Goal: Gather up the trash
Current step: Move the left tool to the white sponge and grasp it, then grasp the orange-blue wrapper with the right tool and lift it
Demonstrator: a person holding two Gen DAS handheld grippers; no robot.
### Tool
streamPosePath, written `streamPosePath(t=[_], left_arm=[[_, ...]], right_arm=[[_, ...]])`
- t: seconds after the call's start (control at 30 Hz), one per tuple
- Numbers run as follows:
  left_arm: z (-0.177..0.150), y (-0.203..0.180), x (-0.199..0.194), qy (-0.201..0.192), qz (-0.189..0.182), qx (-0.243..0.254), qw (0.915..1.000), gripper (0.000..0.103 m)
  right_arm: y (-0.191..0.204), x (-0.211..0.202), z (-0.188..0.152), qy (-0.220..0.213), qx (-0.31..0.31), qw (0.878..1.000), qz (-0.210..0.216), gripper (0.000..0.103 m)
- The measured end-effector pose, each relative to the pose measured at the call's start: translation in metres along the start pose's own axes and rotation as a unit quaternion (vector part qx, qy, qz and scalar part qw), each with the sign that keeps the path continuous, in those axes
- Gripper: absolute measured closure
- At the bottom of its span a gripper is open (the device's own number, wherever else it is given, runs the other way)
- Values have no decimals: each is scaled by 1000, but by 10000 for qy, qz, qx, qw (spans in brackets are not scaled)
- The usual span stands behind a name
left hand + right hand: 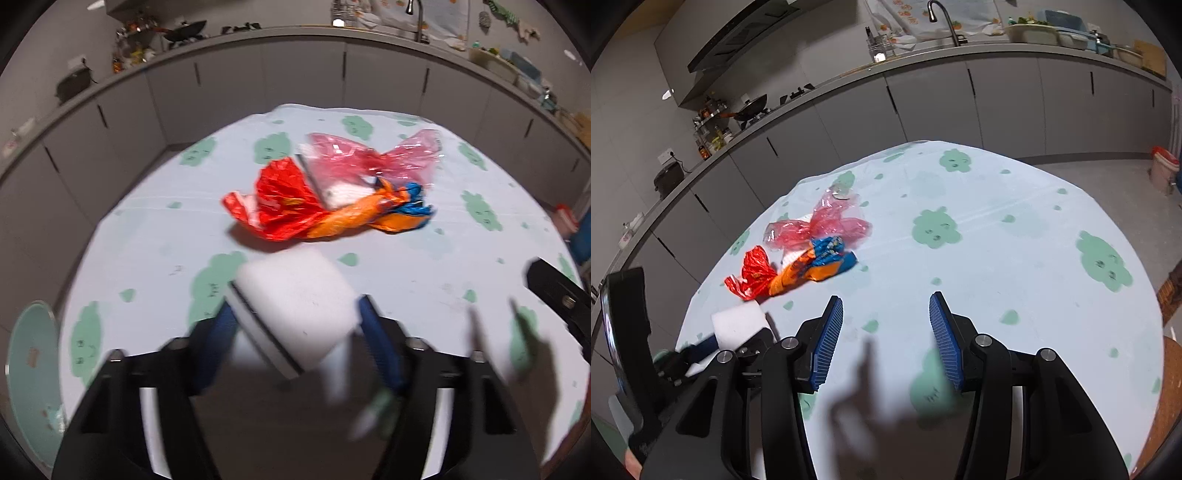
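A pile of trash lies mid-table: a crumpled red wrapper point(280, 199) point(753, 273), an orange and blue wrapper point(373, 214) point(816, 264) and a pink see-through bag point(373, 158) point(820, 227). My left gripper point(295, 314) is nearer than the pile, shut on a white foam block point(295, 302) point(738, 325) with a dark edge; the picture is blurred there. My right gripper point(886, 306) hovers over bare tablecloth to the right of the pile, open, with nothing between its blue pads point(829, 339).
The round table wears a pale blue cloth point(997, 236) with green cloud prints. A round teal object point(33, 362) sits off the table's left edge. Grey kitchen cabinets point(295, 74) curve behind. A red and white bucket point(1163, 166) stands on the floor at far right.
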State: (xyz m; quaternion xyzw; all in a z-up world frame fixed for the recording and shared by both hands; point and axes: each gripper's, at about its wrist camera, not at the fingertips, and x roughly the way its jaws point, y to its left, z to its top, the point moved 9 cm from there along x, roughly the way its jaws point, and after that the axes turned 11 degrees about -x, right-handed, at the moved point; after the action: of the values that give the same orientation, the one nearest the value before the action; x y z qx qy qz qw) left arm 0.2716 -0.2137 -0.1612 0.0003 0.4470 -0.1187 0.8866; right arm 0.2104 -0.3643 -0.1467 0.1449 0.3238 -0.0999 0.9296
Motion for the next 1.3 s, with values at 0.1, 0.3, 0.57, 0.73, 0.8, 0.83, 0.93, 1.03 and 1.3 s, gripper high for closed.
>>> streamPosePath(t=[0.1,0.3,0.57,0.73,0.8,0.83,0.93,1.03,1.3], left_arm=[[0,-3,-2,-33,-66,53,10000,49],[7,14,-19,-209,30,-73,9998,52],[18,62,-38,-439,406,-298,9978,52],[19,80,-41,-463,520,-409,9967,52],[19,84,-42,-463,530,-430,9966,52],[19,86,-43,-466,528,-442,9965,52],[18,88,-45,-473,496,-471,9965,52],[16,88,-48,-481,450,-492,9966,52],[14,89,-55,-515,382,-568,9963,52]], right_arm=[[6,10,6,39,27,10000,74,54],[21,31,25,43,309,9987,405,46],[59,70,44,139,280,9985,447,43],[75,96,32,527,175,9980,299,44],[77,102,22,718,145,9967,335,53],[78,102,19,739,156,9964,383,58],[79,96,15,706,99,9963,486,82],[81,89,10,762,-6,9957,528,98],[71,60,10,509,311,9961,644,84]])
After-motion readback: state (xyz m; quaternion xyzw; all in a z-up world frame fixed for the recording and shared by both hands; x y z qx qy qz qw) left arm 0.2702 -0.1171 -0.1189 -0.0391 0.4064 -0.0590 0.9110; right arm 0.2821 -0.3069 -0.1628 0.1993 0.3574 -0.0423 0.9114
